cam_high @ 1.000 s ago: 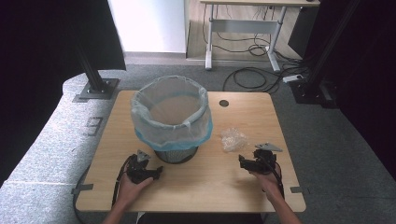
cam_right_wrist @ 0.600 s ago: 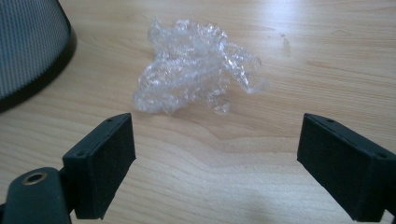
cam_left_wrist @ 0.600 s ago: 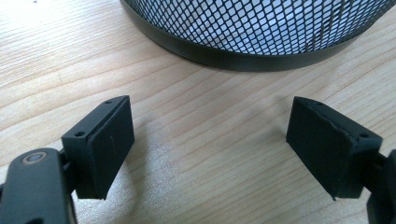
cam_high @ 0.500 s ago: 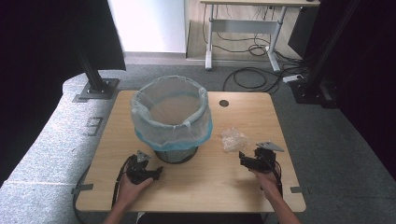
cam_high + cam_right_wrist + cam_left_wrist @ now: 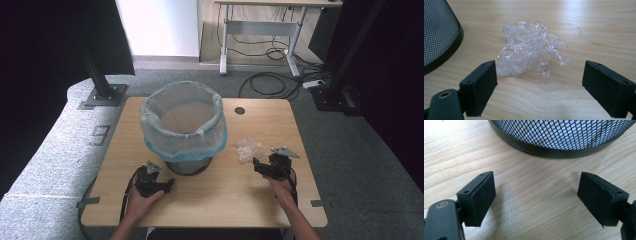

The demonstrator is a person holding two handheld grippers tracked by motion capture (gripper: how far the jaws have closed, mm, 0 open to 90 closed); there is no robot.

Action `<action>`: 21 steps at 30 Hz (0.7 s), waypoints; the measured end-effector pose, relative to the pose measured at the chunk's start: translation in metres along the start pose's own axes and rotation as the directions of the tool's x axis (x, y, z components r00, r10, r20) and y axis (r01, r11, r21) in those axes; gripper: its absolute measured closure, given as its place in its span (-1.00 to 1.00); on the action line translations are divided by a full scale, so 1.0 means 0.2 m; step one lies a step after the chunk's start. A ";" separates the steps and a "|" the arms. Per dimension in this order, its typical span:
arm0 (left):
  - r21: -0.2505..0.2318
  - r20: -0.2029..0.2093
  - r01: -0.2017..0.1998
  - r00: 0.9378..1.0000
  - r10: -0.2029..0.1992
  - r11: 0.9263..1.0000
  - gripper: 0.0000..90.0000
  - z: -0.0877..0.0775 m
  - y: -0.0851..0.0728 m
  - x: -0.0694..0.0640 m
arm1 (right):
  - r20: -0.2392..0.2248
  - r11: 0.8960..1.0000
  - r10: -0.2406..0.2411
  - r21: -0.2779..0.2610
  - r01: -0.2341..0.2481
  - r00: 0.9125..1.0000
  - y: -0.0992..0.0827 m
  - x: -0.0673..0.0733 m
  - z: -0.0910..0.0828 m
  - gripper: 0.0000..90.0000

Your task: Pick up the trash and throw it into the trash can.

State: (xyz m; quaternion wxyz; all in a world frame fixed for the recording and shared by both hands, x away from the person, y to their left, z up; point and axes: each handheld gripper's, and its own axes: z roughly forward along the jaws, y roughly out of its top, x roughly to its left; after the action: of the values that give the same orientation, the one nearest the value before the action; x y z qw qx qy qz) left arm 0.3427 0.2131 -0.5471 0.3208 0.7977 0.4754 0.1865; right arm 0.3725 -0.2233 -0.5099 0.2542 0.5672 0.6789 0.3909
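Standing mid-table, a black mesh wastebasket (image 5: 186, 162) wears a clear bag liner (image 5: 181, 122) and looks empty inside. Left gripper (image 5: 536, 200) is spread wide, empty, near its base. Right gripper (image 5: 540, 86) gapes wide just short of crumpled clear plastic wrap (image 5: 530, 51).

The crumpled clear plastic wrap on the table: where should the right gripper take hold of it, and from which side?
Grip the crumpled plastic wrap across its bulky middle, coming from the near side where the right gripper already faces it, open. The wad lies low and loose on the table, clear of the mesh bin, so keep the fingers low and close around the bulk, not the thin tail.
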 end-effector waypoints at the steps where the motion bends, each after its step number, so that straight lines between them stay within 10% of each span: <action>1: 0.000 0.000 -0.001 1.000 0.001 1.000 -0.68 0.00 0.00 0.00 | 0.000 1.000 0.000 0.000 0.000 1.000 0.00 0.00 0.00 -0.73; 21: 0.000 0.001 -0.001 1.000 0.001 1.000 -0.68 0.01 0.01 0.00 | 0.008 1.000 -0.021 -0.002 0.021 1.000 0.02 0.00 0.08 -0.72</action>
State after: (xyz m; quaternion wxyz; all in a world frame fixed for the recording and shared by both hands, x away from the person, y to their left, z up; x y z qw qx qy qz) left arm 0.3458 0.2104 -0.5471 0.3209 0.7980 0.4750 0.1861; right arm 0.3875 -0.2191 -0.5158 0.2617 0.5614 0.6833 0.3866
